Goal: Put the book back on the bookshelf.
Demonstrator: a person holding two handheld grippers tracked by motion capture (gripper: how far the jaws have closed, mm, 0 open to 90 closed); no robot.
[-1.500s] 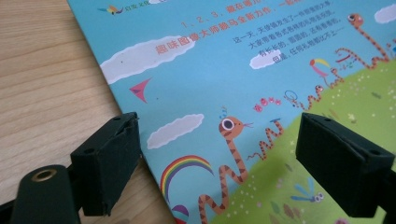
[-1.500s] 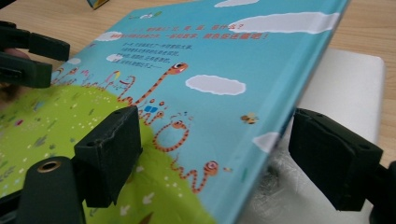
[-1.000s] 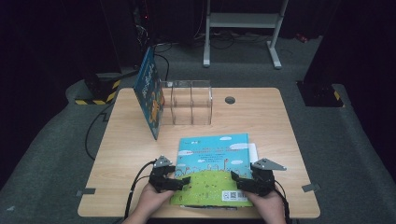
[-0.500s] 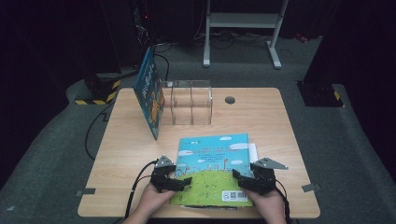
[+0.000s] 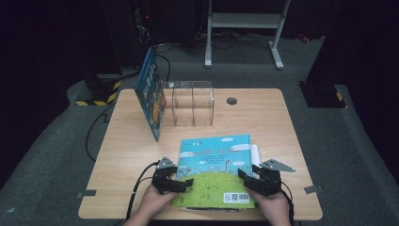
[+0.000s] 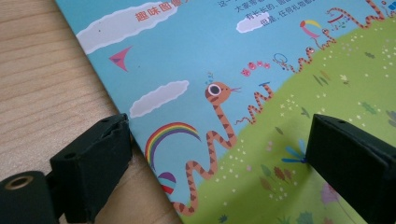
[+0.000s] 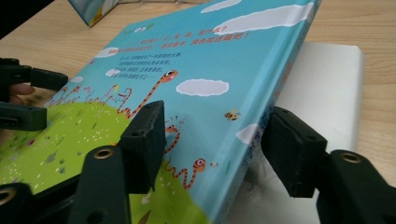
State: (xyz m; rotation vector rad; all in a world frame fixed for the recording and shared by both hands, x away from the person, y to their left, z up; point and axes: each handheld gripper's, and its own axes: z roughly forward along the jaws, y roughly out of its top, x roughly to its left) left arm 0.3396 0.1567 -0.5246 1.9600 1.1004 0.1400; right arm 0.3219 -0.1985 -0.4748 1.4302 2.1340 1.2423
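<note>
- Blue upright book (image 5: 150, 94) leans against the left end of the clear organiser (image 5: 188, 103) at the back of the wooden table (image 5: 263, 122); both organiser compartments look empty, the book standing outside them, touching the wall.
- Left gripper (image 5: 181, 184) sits at the left edge of the picture book (image 5: 216, 169), which lies flat at the front of the table between the two hands. In the left gripper view its jaws stand wide apart, one over bare wood, one over the green cover (image 6: 289, 140), pressing on nothing.
- Right gripper (image 5: 247, 181) is at the book's right edge. Its jaws have just been closing, with the cover's spine edge (image 7: 261, 126) between them; a gap remains at the outer pad, so not yet clamped.
- By my reading, the right side is taking hold of the cover to lift the book, likely toward the organiser.
- White sheet (image 7: 327, 88) lies under the book's right edge.
</note>
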